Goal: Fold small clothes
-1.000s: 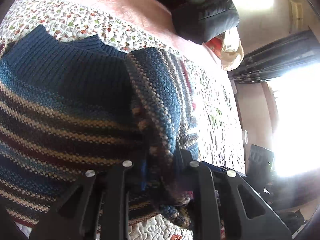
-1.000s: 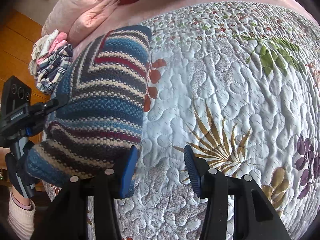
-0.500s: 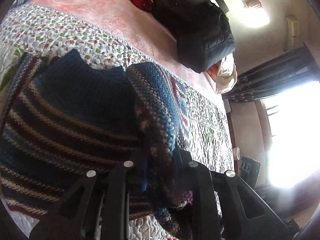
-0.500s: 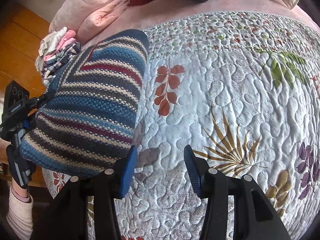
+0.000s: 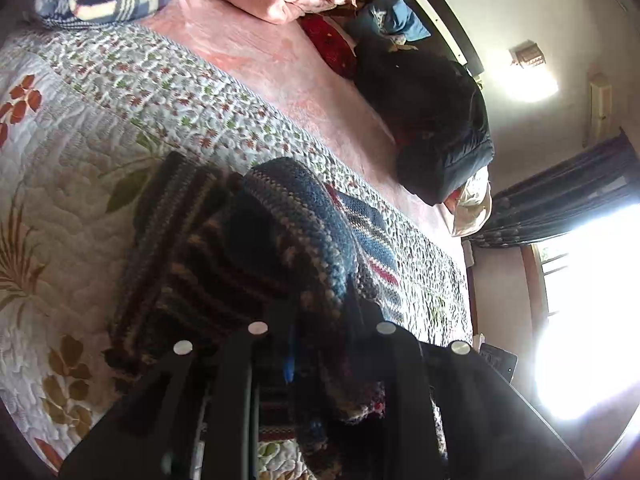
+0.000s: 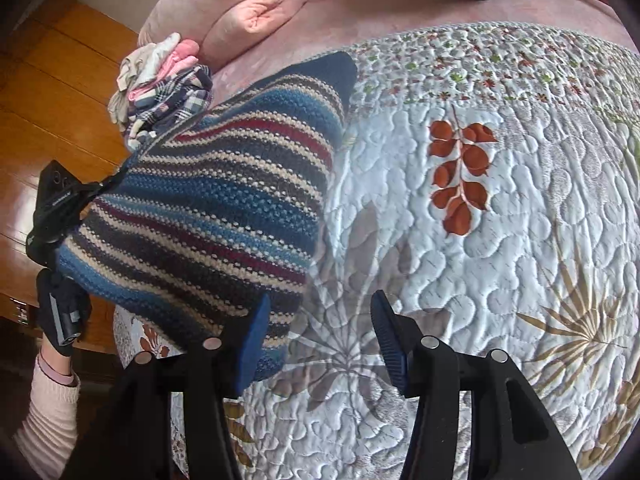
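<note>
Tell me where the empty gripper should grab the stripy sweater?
Probably the near lower corner of the striped knit sweater, just left of the open right gripper. That corner hangs free while the left gripper holds the other edge, so come in sideways from the right.

Black right gripper (image 6: 318, 336), blue ribbed pads (image 6: 253, 340), pink ribbed sleeve (image 6: 48, 408), possibly knit

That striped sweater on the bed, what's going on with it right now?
A person is folding a striped knit sweater on a quilted bedspread. The left gripper has its jaws shut on a bunched edge of the knit and holds it up off the quilt. The right gripper hangs open beside the sweater, gripping nothing. A pile of small clothes sits near the pink pillow.
</note>
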Motion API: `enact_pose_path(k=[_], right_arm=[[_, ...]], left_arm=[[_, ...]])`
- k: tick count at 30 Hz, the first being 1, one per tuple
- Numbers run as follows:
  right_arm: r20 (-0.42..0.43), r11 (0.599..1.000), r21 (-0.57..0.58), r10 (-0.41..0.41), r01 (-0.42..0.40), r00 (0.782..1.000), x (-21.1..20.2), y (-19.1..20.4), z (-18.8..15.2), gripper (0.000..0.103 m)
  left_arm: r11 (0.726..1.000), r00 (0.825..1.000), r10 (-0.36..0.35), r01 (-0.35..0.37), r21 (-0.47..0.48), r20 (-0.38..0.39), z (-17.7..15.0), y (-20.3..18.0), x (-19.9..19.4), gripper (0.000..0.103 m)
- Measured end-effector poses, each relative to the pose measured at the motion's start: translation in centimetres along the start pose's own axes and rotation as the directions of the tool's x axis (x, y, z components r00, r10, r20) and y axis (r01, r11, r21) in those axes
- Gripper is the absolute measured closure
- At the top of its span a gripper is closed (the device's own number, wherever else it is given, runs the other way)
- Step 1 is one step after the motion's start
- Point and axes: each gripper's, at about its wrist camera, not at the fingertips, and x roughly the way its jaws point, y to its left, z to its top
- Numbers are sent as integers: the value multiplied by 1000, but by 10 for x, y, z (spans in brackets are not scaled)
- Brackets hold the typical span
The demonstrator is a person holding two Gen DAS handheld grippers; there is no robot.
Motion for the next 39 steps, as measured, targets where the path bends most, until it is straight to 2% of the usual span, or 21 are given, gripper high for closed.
enact_pose_path(k=[7, 14, 20, 23, 25, 27, 32, 36, 37, 39], right_arm=[[-43, 998, -59, 30, -32, 999, 28, 36, 1, 47], [-89, 995, -93, 21, -29, 996, 56, 55, -6, 47], [-109, 996, -93, -5, -5, 994, 72, 60, -8, 47], [-113, 997, -83, -14, 5, 994, 79, 61, -8, 51], [-112, 997, -76, -13, 5, 994, 81, 61, -8, 53], [-110, 997, -73, -14, 6, 994, 81, 61, -8, 54], [-108, 997, -75, -18, 10, 994, 81, 62, -7, 54], [-103, 996, -87, -30, 21, 994, 80, 64, -9, 53], [-101, 996, -89, -32, 23, 994, 80, 65, -9, 53], [-100, 996, -82, -32, 24, 995, 81, 67, -9, 53]], left_arm=[[998, 999, 38, -38, -41, 8, 5, 50, -17, 86], [997, 999, 32, -32, -76, 3, -2, 85, 0, 86], [997, 997, 71, -71, -28, -8, -7, 83, 12, 84], [997, 997, 71, -72, -21, -8, -8, 81, 8, 80], [997, 997, 77, -77, -30, -5, -10, 82, 1, 76], [996, 996, 87, -87, -30, 6, -13, 83, -10, 76], [990, 992, 120, -123, 73, 47, -34, 54, -50, 76], [976, 989, 142, -147, 163, 42, -59, 27, -65, 65], [976, 990, 137, -140, 165, 30, -63, 24, -63, 59], [977, 989, 148, -145, 157, -8, -66, 24, -51, 53]])
